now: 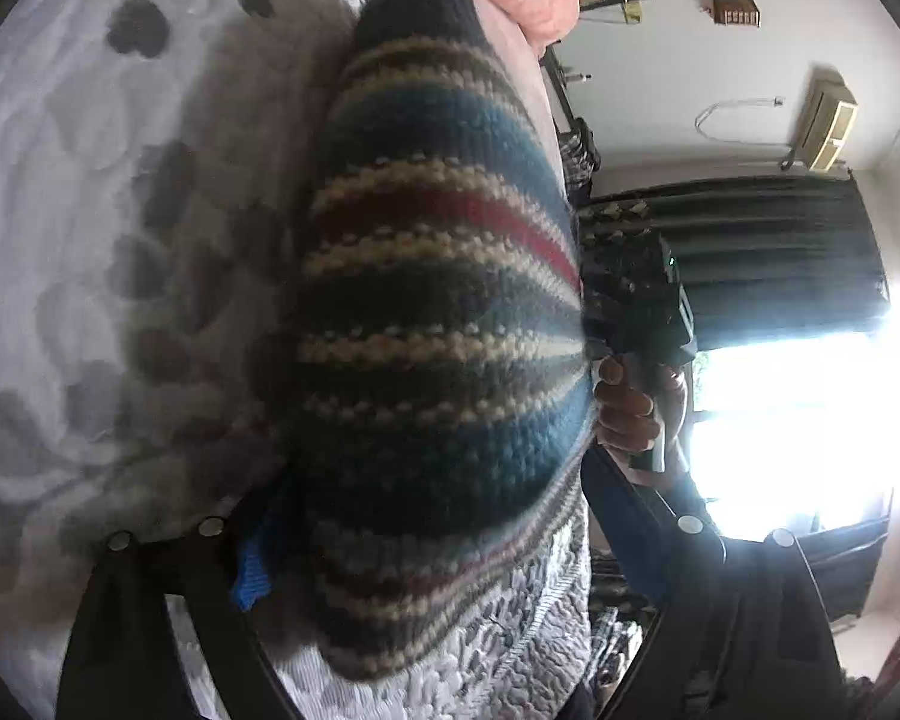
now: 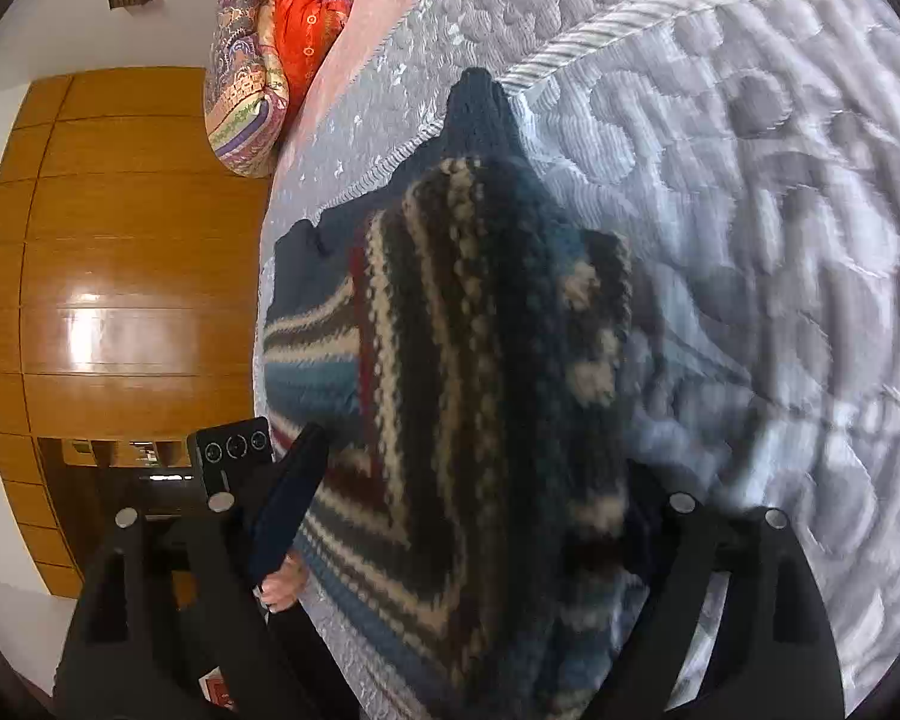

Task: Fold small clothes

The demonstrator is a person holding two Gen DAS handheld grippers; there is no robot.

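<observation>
Covering quilted grey bedspread [image 2: 780, 192]: striped knit [image 2: 450, 360]

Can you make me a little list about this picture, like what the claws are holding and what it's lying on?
garment: striped knitted sweater, blue, dark, cream and red bands
held by: left claw and right claw, both pinching the knit
garment state: partly lifted and bunched, one part lying on the bed
surface: pale quilted bedspread with grey leaf pattern
also in view: orange patterned quilt, wooden wardrobe, dark curtain
</observation>
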